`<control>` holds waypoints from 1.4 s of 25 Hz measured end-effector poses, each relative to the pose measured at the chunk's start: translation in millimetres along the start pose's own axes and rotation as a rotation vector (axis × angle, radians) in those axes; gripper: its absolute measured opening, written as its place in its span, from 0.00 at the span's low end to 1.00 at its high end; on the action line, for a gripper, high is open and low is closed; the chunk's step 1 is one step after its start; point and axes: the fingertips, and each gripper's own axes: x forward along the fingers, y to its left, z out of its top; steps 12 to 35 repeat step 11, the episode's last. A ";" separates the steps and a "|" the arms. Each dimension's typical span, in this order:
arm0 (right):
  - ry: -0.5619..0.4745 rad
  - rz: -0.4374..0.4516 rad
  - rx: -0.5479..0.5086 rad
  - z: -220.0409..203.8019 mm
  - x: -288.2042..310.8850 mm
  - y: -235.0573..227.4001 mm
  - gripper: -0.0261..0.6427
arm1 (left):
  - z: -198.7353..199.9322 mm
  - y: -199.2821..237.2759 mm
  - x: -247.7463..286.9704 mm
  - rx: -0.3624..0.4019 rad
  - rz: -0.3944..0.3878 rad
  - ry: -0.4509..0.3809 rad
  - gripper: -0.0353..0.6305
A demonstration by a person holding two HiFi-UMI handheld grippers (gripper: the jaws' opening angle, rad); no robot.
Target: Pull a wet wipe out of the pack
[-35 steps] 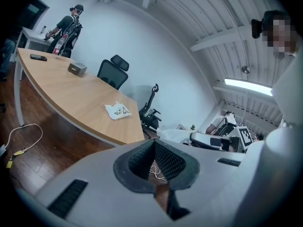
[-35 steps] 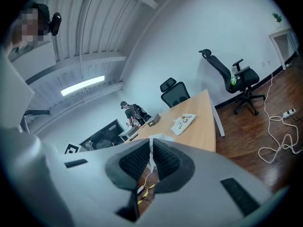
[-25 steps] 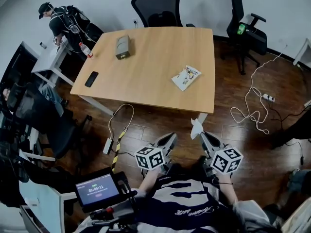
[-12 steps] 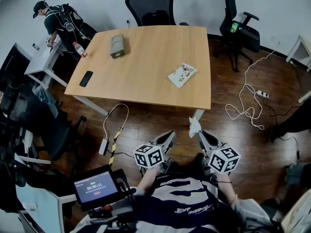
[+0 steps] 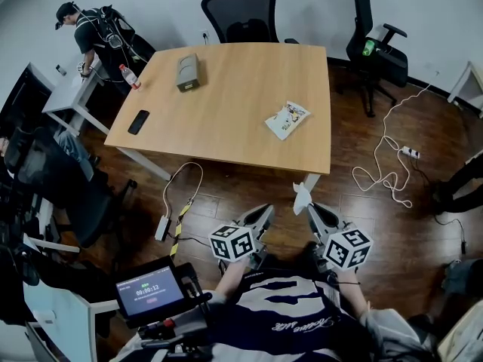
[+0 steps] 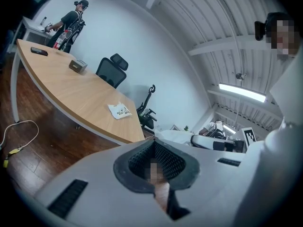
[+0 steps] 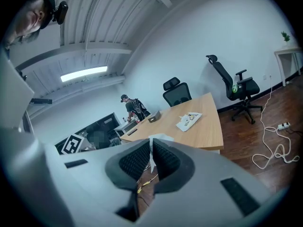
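The wet wipe pack, white with colourful print, lies on the wooden table near its right edge; it also shows in the left gripper view and the right gripper view. I stand well back from the table. My right gripper is shut on a crumpled white wet wipe, which sticks up between the pads. Beside it, my left gripper is held level over the floor. Its jaws meet at the tip with nothing between them.
A grey box, a black phone and a bottle are at the table's far left. Office chairs stand behind it. Cables and a power strip lie on the wooden floor. A person stands at the back left.
Only the head view has drifted slightly. Both grippers keep their pose, and the wipe stays in the right one.
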 end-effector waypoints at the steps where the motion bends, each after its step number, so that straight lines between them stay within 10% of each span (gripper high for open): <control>1: 0.001 0.001 -0.001 1.1 0.5 0.9 0.06 | 2.1 0.5 -1.0 -0.001 0.002 -0.004 0.06; 35: 0.004 0.003 0.001 4.3 -0.2 -16.5 0.06 | 0.0 -0.3 12.3 -0.004 0.011 -0.003 0.06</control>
